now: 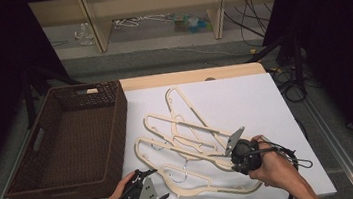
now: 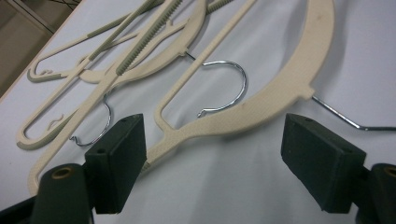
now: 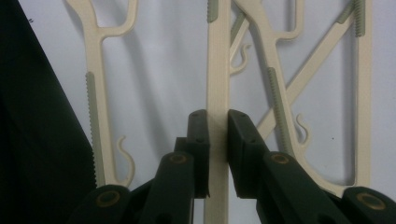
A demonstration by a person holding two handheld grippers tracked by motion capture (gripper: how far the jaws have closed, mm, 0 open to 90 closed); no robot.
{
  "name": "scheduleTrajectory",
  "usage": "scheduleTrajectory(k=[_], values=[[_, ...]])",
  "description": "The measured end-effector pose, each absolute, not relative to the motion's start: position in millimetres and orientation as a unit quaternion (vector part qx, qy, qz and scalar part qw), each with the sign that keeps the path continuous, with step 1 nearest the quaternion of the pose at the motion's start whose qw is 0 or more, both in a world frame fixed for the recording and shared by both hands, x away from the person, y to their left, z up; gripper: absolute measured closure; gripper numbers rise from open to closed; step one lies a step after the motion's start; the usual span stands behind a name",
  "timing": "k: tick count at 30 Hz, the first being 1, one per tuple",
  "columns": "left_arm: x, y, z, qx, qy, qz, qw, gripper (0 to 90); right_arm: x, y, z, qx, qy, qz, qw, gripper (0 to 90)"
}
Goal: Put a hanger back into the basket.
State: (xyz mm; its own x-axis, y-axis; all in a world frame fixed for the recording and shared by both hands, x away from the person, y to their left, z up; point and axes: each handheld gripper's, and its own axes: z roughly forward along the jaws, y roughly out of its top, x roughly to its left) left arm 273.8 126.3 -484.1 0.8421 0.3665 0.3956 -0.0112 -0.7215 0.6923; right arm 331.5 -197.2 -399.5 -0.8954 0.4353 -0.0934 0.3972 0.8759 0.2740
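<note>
A brown wicker basket (image 1: 68, 142) sits at the table's (image 1: 244, 96) left edge. Cream hangers (image 1: 189, 138) sprawl mid-table toward the near edge. The right gripper (image 1: 243, 154) clamps one hanger's bar (image 3: 218, 93); the left gripper (image 1: 142, 191), jaws open, hovers at the near edge.

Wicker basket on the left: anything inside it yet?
The wicker basket looks empty in the high view: bare woven floor, no hanger in it. Its near wall hides the strip of floor just behind it. The hangers all lie on the white table.

Dim, soft overhead light (slightly grainy)
</note>
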Motion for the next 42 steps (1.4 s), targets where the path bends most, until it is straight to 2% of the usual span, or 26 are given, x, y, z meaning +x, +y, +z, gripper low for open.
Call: scheduleTrajectory(k=[5,13,20,21,27,29,30,32,37,39,42], values=[[275.5,119.5,-487.1,0.896,0.083,0.268,0.343,23.6,333.1,-198.0,-393.8,0.213,0.966,0.125,0.077,80.3],[273.1,99.8,-488.8,0.909,0.02,0.293,0.295,23.0,334.6,-201.0,-390.1,0.213,0.966,0.126,0.073,80.3],[274.4,91.2,-488.7,0.901,0.016,0.33,0.281,23.1,335.2,-201.8,-387.7,0.212,0.966,0.126,0.07,80.3],[274.7,88.8,-488.7,0.899,0.013,0.342,0.275,20.7,335.2,-202.1,-387.9,0.216,0.966,0.126,0.069,80.3],[275.8,90.3,-486.0,0.899,0.004,0.339,0.279,20.2,340.2,-206.7,-397.6,0.215,0.967,0.127,0.057,80.1],[277.4,90.5,-484.7,0.896,-0.009,0.34,0.284,21.9,343.3,-210.7,-402.8,0.214,0.966,0.134,0.045,80.1],[278.3,90.4,-484.6,0.902,-0.034,0.324,0.284,24.1,345.4,-213.6,-406.4,0.213,0.966,0.143,0.036,80.1],[276.0,89.6,-485.2,0.906,-0.037,0.31,0.286,25.6,347.2,-216.7,-411.4,0.209,0.966,0.148,0.03,80.1],[269.8,86.2,-482.9,0.9,-0.07,0.32,0.288,28.9,350.1,-222.9,-421.1,0.207,0.965,0.159,0.004,80.2],[267.9,86.3,-480.3,0.893,-0.079,0.323,0.302,32.6,351.1,-225.6,-424.9,0.209,0.963,0.168,-0.006,80.1],[266.6,86.3,-476.3,0.889,-0.081,0.309,0.327,42.8,352.1,-227.0,-427.5,0.204,0.964,0.168,-0.012,80.1]])
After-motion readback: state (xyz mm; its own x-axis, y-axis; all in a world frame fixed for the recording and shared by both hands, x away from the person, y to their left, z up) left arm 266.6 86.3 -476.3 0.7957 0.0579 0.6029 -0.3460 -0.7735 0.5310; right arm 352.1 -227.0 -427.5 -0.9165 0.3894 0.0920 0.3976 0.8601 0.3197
